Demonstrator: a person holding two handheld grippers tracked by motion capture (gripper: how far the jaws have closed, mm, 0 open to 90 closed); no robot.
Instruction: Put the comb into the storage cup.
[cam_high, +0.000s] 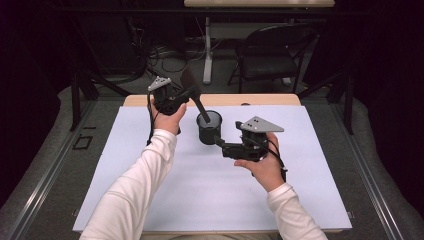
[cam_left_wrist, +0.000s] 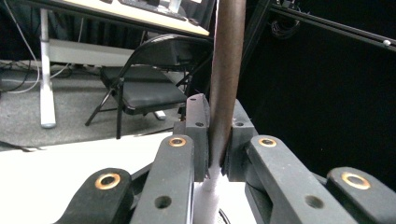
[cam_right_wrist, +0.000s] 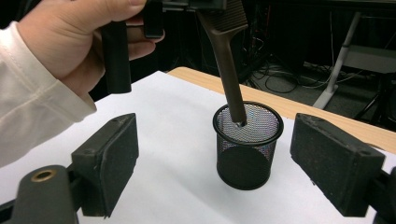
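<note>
brown comb (cam_right_wrist: 229, 70) clamped in left hand-held gripper (cam_high: 186, 95), handle in mesh cup (cam_right_wrist: 247, 147)

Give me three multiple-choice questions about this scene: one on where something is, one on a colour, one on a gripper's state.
1. Where is the lower end of the brown comb?
A. inside the mesh cup
B. flat on the table
C. on the chair

2. What colour is the mesh cup?
A. white
B. black
C. red

3. How is the right hand-held gripper?
A. shut on the cup
B. shut on the comb
C. open, jaws on either side of the cup

Answers: 1 A, the right gripper view shows its handle end in the cup. 2 B, its mesh is black. 3 C, both pads stand clear of the cup.
</note>
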